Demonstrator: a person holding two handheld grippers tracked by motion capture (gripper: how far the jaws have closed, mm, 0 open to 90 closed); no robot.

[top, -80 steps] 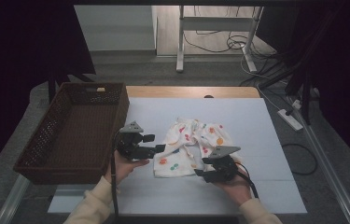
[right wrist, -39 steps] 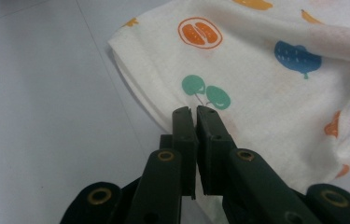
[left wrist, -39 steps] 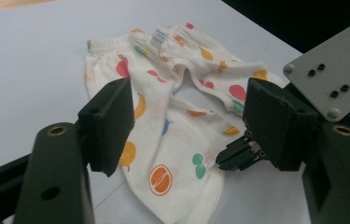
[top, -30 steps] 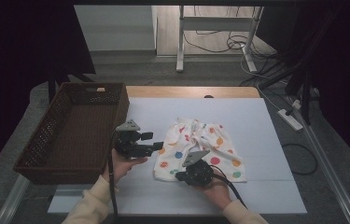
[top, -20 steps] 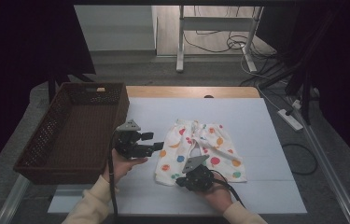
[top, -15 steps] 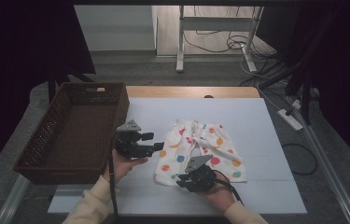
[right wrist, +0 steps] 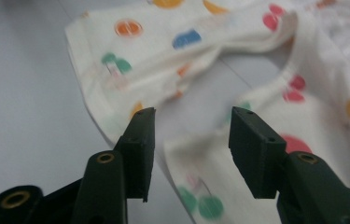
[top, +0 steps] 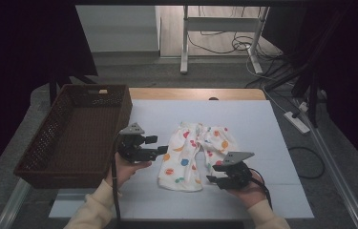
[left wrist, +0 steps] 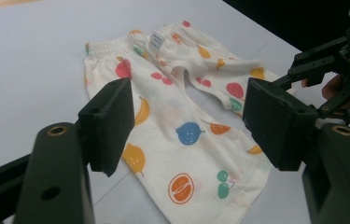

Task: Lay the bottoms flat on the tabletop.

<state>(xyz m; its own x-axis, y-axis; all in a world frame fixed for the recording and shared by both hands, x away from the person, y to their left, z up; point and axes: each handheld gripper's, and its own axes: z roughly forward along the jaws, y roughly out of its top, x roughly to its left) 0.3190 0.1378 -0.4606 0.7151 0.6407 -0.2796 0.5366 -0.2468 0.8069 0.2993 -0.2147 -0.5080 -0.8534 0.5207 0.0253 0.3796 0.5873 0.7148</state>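
Note:
A small white pair of trousers (top: 186, 155) printed with coloured fruit lies flat on the pale table mat (top: 262, 129), waistband away from me and legs toward me. My left gripper (top: 161, 150) hovers at its left edge with jaws wide apart and nothing between them; in the left gripper view the trousers (left wrist: 182, 130) lie beyond the left gripper (left wrist: 191, 116). My right gripper (top: 212, 175) is by the right leg's hem. Its jaws have just been opening, and the right gripper (right wrist: 193, 128) hangs over the cloth (right wrist: 238, 42) without pinching it.
A brown wicker basket (top: 121, 107) stands at the table's left side, close to my left hand. The mat's front edge runs just below both hands. A desk frame and cables lie on the floor beyond the table.
My right gripper let go of the left trouser leg, opened, and slid right to the other leg. The left leg now lies stretched toward me. The left gripper stayed put.

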